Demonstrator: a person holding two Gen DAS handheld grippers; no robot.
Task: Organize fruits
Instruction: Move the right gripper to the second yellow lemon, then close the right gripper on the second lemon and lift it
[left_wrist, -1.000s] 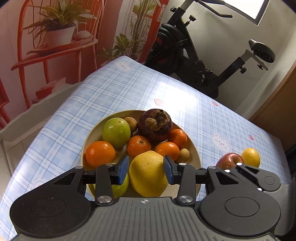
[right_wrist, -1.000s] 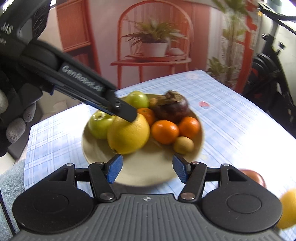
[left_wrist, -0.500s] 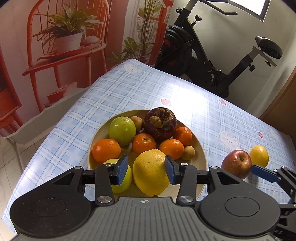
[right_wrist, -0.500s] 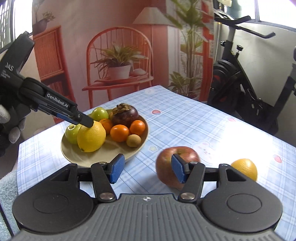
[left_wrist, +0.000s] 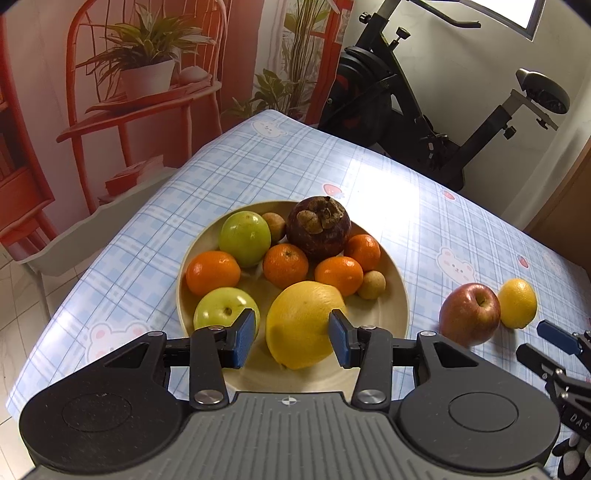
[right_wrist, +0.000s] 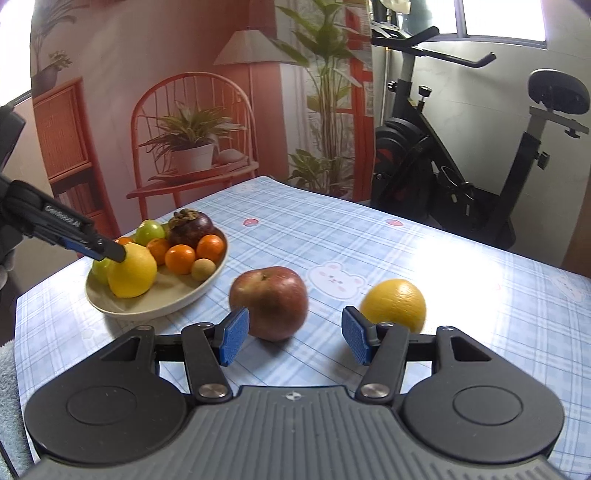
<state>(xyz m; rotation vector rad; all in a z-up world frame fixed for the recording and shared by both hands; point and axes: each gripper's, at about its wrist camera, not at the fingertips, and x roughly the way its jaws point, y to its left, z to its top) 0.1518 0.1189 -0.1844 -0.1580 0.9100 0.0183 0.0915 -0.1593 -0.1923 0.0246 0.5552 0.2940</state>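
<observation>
Fingers apart on both grippers, nothing gripped.
Left gripper (left_wrist: 291, 338) fingers flank big yellow citrus (left_wrist: 304, 325) in bowl (left_wrist: 400, 306); right gripper (right_wrist: 291, 341) over tabletop (right_wrist: 369, 236), before red apple (right_wrist: 269, 302), small lemon (right_wrist: 393, 304) rightward.

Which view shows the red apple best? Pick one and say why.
The right wrist view: the red apple sits large and near centre, just ahead of the right gripper, stem dimple visible. In the left wrist view it is smaller, off to the right beside a lemon.

Black exercise bike (right_wrist: 461, 177) beside a red chair-and-plant wall mural (right_wrist: 192, 122), under a bright window (right_wrist: 502, 18).
</observation>
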